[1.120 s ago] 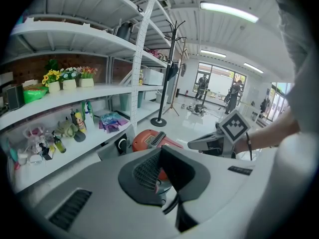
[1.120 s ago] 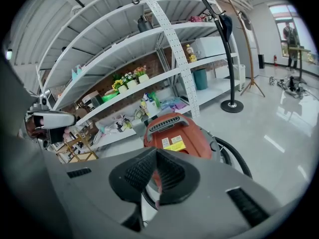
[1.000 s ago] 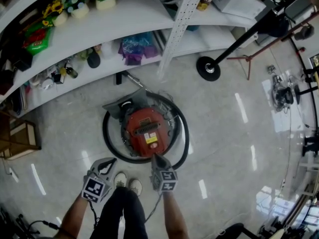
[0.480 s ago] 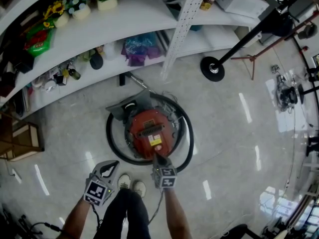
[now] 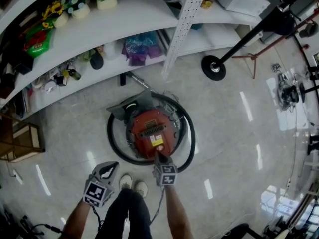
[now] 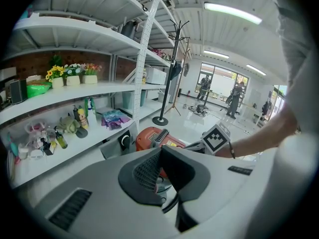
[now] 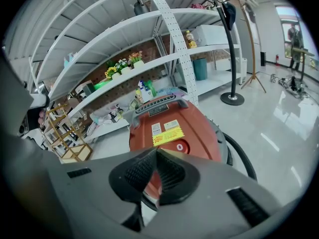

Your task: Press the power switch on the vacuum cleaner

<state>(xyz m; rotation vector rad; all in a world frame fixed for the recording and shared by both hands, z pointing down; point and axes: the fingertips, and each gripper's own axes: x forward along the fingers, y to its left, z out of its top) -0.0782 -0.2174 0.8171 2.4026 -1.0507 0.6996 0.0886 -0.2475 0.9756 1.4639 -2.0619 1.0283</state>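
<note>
The red canister vacuum cleaner (image 5: 149,129) stands on the floor in front of my feet, ringed by its black hose (image 5: 187,133). In the right gripper view its red lid (image 7: 174,116) carries a yellow label (image 7: 168,136) and a round red switch (image 7: 180,147). My right gripper (image 5: 158,156) is shut, and its tip rests at the near edge of the lid, just short of that switch; in its own view the right gripper (image 7: 157,152) has its pads pressed together. My left gripper (image 5: 110,166) hangs shut and empty, left of the vacuum (image 6: 155,136) and apart from it.
White shelves (image 5: 99,31) with flower pots, bottles and bags run behind the vacuum. A coat stand's round base (image 5: 213,67) sits on the floor to the right. A wooden rack (image 5: 20,139) stands at the left. My shoes (image 5: 130,183) are between the grippers.
My right gripper has crept forward, so its tip now lies over the near edge of the vacuum's lid. The left gripper has hardly moved.
</note>
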